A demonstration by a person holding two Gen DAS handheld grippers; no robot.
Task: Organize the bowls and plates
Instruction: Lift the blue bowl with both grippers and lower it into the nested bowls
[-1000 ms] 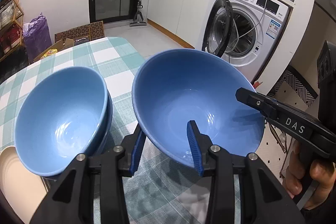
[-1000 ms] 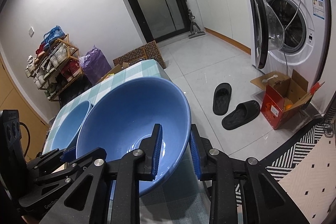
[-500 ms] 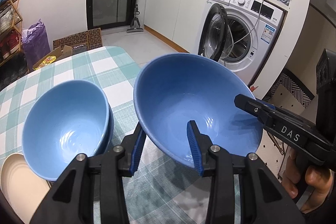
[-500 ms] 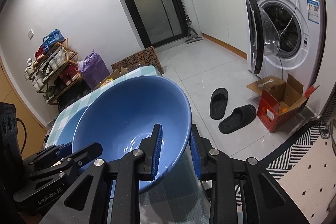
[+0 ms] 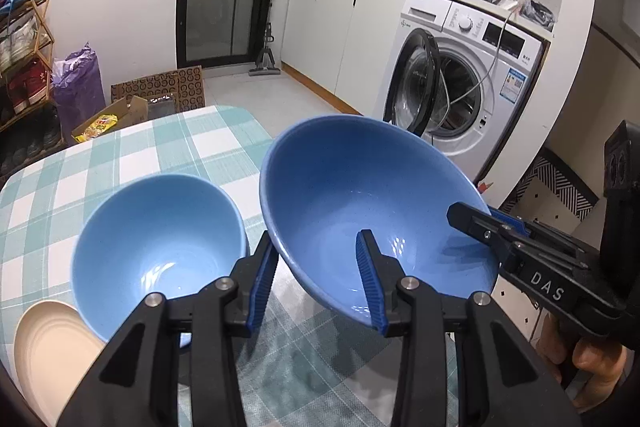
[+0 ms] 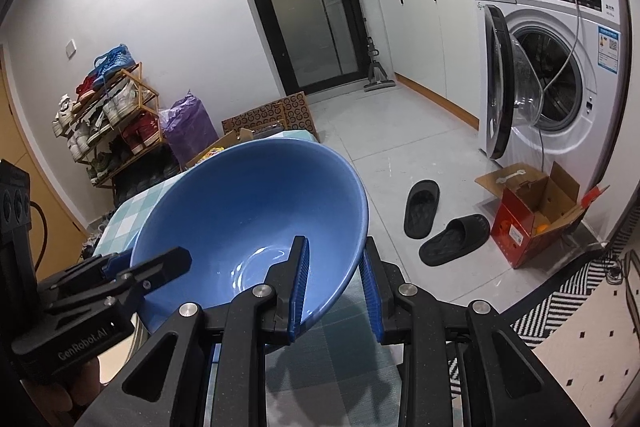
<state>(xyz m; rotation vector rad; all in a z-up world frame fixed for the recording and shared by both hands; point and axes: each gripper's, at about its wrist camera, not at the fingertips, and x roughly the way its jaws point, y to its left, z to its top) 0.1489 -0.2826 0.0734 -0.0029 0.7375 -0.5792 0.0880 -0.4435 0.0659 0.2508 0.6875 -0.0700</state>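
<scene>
A large blue bowl point(image 5: 360, 195) is held in the air above the checked table point(image 5: 160, 143), tilted. My left gripper point(image 5: 316, 279) is shut on its near rim, one finger inside, one outside. My right gripper point(image 6: 334, 287) is shut on the opposite rim of the same bowl point(image 6: 248, 211); it also shows in the left wrist view point(image 5: 492, 223). A stack of smaller blue bowls point(image 5: 156, 243) stands on the table to the left. A cream plate point(image 5: 48, 347) lies at the lower left beside the stack.
The table's right edge is under the held bowl. A washing machine point(image 5: 464, 83) with open door stands to the right. Slippers point(image 6: 436, 223) and a red cardboard box point(image 6: 532, 215) lie on the floor. A shoe rack point(image 6: 108, 123) is far left.
Both grippers have lifted the large blue bowl higher above the table. The stacked bowls and the plate now sit lower and smaller in the left wrist view.
</scene>
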